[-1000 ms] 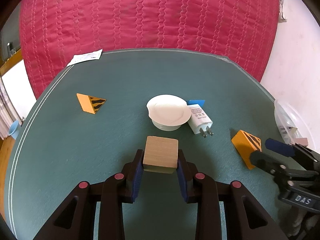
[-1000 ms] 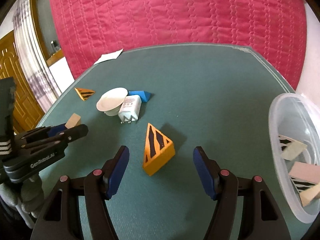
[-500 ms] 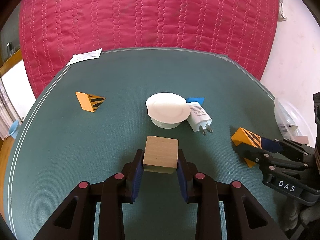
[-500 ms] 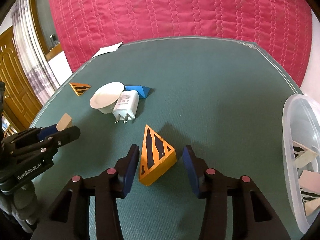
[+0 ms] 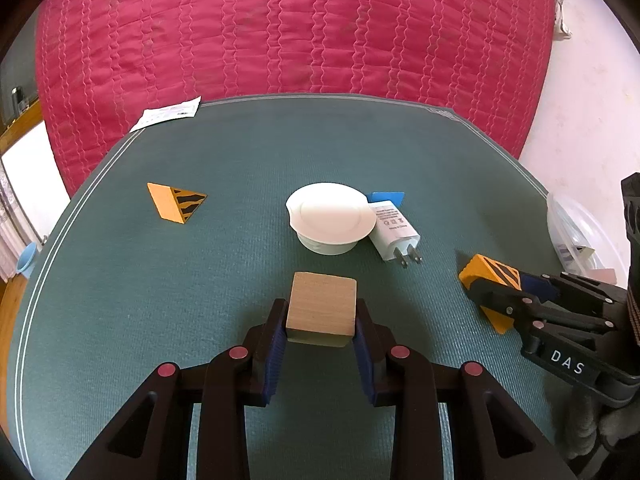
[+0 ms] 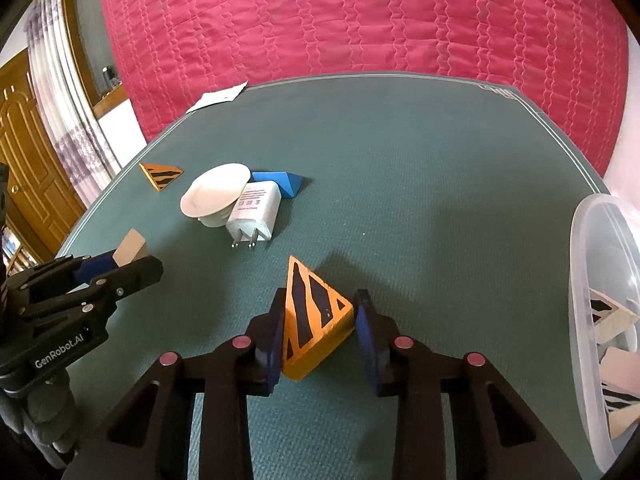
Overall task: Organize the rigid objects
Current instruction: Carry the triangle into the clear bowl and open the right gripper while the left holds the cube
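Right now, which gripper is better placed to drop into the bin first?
Right gripper: it's shut on the orange wedge, with the clear bin beside it. The left gripper holds the wooden cube farther away.

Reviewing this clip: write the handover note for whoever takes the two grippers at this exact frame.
Left gripper: shut on the plain wooden block.
Right gripper: shut on the orange striped wedge, which looks to be on the green mat.
Done: several blocks already lie in the clear tub at the right edge.
Left on the mat: a second orange striped wedge, blue wedge, white charger and white dish.
Next, probably: carry both held pieces to the tub.
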Motion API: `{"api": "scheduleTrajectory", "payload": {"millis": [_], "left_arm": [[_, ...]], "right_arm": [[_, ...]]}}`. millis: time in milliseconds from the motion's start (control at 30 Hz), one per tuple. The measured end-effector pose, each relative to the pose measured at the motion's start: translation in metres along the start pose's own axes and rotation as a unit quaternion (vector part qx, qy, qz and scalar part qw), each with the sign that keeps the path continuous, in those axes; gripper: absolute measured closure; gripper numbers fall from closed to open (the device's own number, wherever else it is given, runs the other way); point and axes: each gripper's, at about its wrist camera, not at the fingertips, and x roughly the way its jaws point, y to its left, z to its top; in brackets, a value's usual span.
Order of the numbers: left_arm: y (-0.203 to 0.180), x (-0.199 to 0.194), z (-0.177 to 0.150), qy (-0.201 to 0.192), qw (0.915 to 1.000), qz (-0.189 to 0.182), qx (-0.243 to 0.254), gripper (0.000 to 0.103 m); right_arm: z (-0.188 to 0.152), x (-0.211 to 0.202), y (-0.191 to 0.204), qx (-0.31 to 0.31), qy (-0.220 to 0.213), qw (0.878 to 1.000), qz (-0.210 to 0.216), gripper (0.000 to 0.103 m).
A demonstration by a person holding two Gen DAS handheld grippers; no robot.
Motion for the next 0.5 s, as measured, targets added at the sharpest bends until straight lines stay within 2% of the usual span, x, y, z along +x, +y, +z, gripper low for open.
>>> {"api": "scheduleTrajectory", "payload": {"millis": [500], "left_arm": [[-0.004, 0.001, -0.002, 0.000, 1.0000, -0.001, 0.002, 0.070]], "right_arm": [[-0.009, -0.024, -0.007, 0.015, -0.024, 1.000, 0.007, 0.072]]}}
